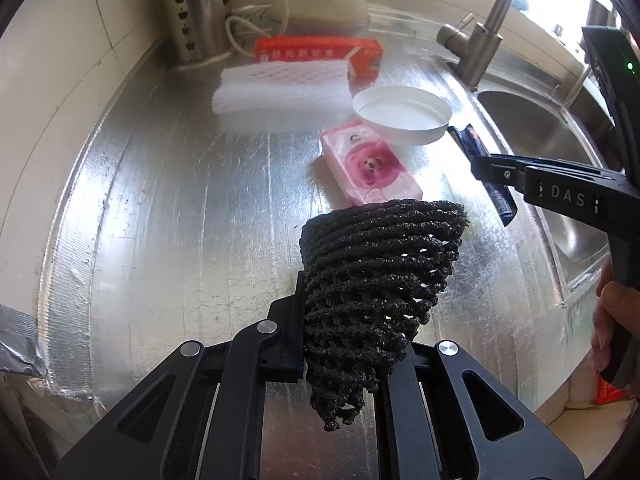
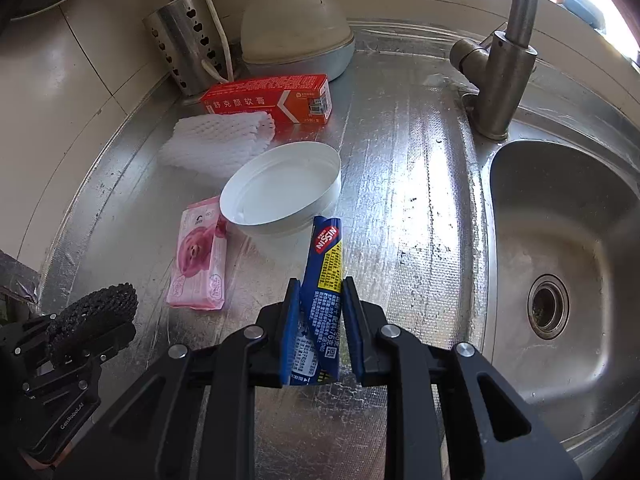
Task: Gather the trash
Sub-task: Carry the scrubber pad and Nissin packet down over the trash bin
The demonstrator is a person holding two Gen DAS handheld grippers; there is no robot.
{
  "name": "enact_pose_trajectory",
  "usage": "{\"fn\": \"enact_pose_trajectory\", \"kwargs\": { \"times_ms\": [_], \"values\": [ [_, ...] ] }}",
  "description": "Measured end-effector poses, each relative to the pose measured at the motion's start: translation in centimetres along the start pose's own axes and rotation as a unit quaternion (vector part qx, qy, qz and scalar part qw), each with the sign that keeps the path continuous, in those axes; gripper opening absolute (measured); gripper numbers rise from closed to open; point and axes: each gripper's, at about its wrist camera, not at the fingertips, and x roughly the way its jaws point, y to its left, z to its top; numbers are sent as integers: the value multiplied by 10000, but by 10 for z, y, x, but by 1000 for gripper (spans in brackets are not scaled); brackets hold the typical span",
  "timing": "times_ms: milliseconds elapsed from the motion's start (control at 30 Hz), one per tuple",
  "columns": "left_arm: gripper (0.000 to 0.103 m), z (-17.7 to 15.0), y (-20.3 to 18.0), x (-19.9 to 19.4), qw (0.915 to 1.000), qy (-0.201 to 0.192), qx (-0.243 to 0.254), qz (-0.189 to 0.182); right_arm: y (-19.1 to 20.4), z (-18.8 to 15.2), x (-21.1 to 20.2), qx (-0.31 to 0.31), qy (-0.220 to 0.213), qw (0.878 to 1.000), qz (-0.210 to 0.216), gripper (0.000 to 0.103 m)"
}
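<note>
Sink (image 2: 568,208): right of counter, basin holds nothing I can see.
White lid (image 2: 280,188): upturned mid-counter, nothing inside.
Utensil holder (image 2: 184,40): far left; contents unclear.
My left claw (image 1: 352,320): clamped on black foam net (image 1: 380,272), coarse mesh, lifted near me.
My right claw (image 2: 320,304): gripping blue Nissin wrapper (image 2: 326,264), creased, its tip beside the lid.

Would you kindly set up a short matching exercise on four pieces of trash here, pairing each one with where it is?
1. black foam net
2. blue wrapper
3. white lid
4. red box

a. by the metal utensil holder
b. in the right tongs
c. in the left tongs
d. beside the pink tissue pack

Pairs: 1-c, 2-b, 3-d, 4-a
</note>
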Motion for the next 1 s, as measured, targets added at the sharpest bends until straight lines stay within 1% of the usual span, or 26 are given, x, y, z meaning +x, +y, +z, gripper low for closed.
{"fn": "enact_pose_trajectory", "kwargs": {
  "times_ms": [300, 567, 767, 1000],
  "values": [
    [10, -9, -6, -14, 9998, -158, 121, -96, -3, -15, -16, 42, -97, 9999, 62, 21],
    [10, -23, -11, -39, 9987, -343, 331, -191, 18, -32, -54, -61, -337, 9990, 300, 21],
    [10, -44, -13, -62, 9968, -465, 572, -309, 38, -62, -85, -182, -391, 9979, 488, 21],
    [10, -83, -20, -84, 9937, -412, 909, -503, 57, -116, -105, -246, -148, 9970, 716, 21]
  ]
}}
